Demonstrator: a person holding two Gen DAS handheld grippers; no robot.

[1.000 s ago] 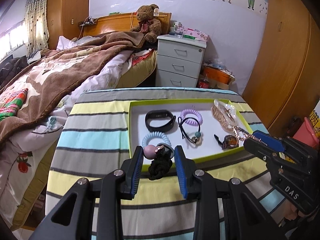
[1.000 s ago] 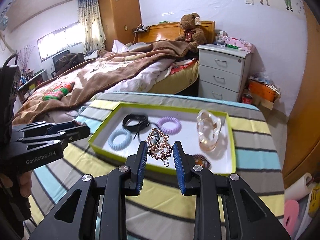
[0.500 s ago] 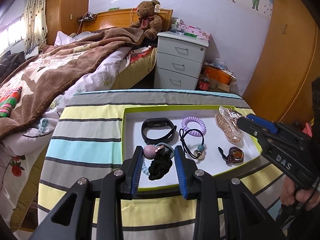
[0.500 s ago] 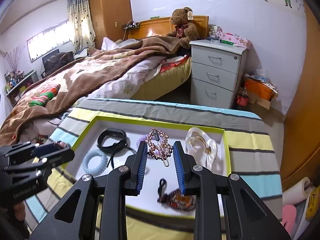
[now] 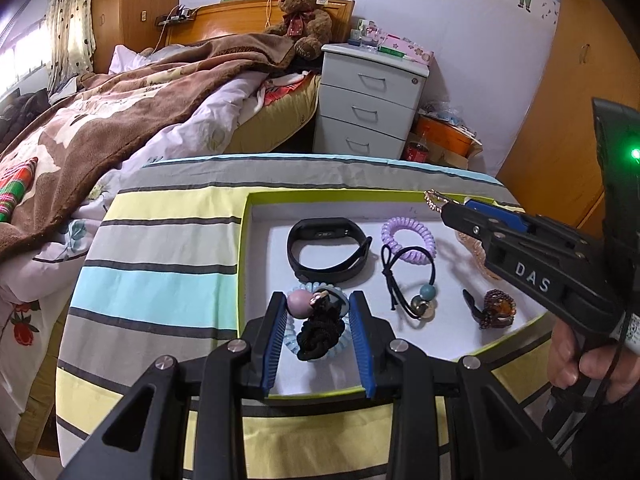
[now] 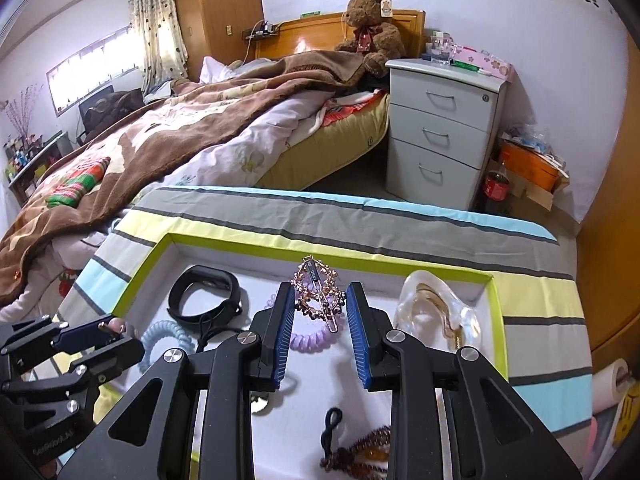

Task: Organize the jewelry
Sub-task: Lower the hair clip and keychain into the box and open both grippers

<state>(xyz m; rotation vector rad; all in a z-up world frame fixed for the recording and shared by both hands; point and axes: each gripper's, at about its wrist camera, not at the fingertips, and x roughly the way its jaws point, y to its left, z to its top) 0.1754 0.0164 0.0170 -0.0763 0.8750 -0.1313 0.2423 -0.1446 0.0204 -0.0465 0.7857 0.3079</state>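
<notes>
Left wrist view: the left gripper point(image 5: 319, 334) hangs over the near-left corner of the shallow white tray with a lime-green rim point(image 5: 241, 264), which sits on the striped tablecloth point(image 5: 160, 248). Its jaws pinch a black braided hair tie with a pink bead point(image 5: 318, 326); beneath it a pale blue spiral hair tie point(image 5: 294, 338) lies on the tray floor. Toward the far edge lie a black fitness band point(image 5: 326, 249) and a lilac spiral hair tie point(image 5: 408, 238). Near the tray's middle is a black elastic with teal and gold beads point(image 5: 412, 284); by the near-right edge lies a brown beaded hair clip point(image 5: 494, 308). The right gripper point(image 5: 460, 210) reaches in over the far-right corner.

Right wrist view: the right gripper point(image 6: 318, 330) is over the tray's far edge, its jaws closed on a rose-gold ornate hair clip point(image 6: 320, 292). A clear amber claw clip point(image 6: 434, 314) lies beside it, along the tray's right edge point(image 6: 498, 320).
</notes>
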